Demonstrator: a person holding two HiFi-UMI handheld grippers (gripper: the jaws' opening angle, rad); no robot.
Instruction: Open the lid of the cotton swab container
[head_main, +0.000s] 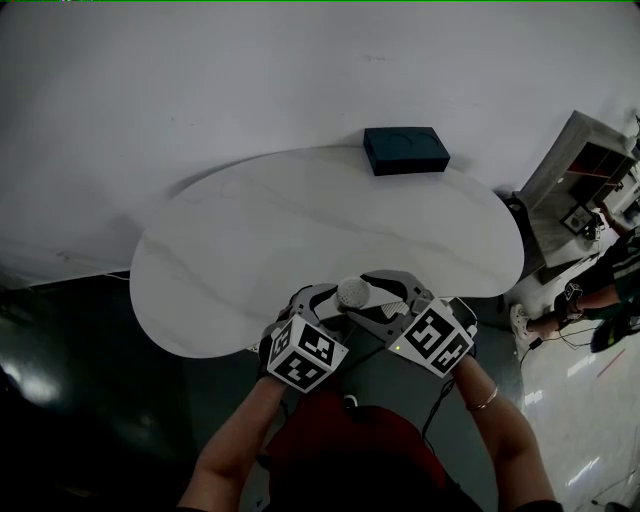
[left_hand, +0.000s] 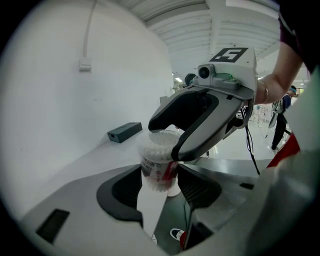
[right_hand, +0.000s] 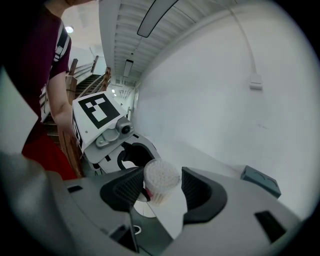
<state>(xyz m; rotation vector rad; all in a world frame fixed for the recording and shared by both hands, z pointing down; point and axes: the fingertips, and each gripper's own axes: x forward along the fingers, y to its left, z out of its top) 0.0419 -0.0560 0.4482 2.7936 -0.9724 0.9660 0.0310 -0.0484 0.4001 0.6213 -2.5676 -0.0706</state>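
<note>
**Left gripper** (left_hand: 160, 176): The jaws are set wide, with one ribbed pad on each side of the container (left_hand: 157, 167). They pinch its labelled lower body. The tool sits at the near edge of the table (head_main: 300, 220), just left of centre, angled far and right to meet the other tool. The person's left forearm (head_main: 232, 440) runs up to it from the near side.

**Container:** It is a clear round tub packed with white swabs, with a red and white label on its side. It is caught between the two grippers over the table's near edge. I cannot tell whether its base rests on the tabletop. White swab tips show across its top, and I cannot tell whether the lid is seated.

**Right gripper** (right_hand: 162, 187): The jaws are closed on the container's upper end, pads against both sides, above the left gripper's hold. In the left gripper view one of its jaws crosses the tub's rim. The right wrist wears a bracelet (head_main: 485, 400).

**Surroundings:** The table is white and rounded, and stands against a white wall (head_main: 250, 80). A dark box (head_main: 405, 150) lies at the table's far edge, right of centre and well apart from the container. A shelf unit (head_main: 590, 165) stands at the far right, with another person (head_main: 600, 290) near it.
</note>
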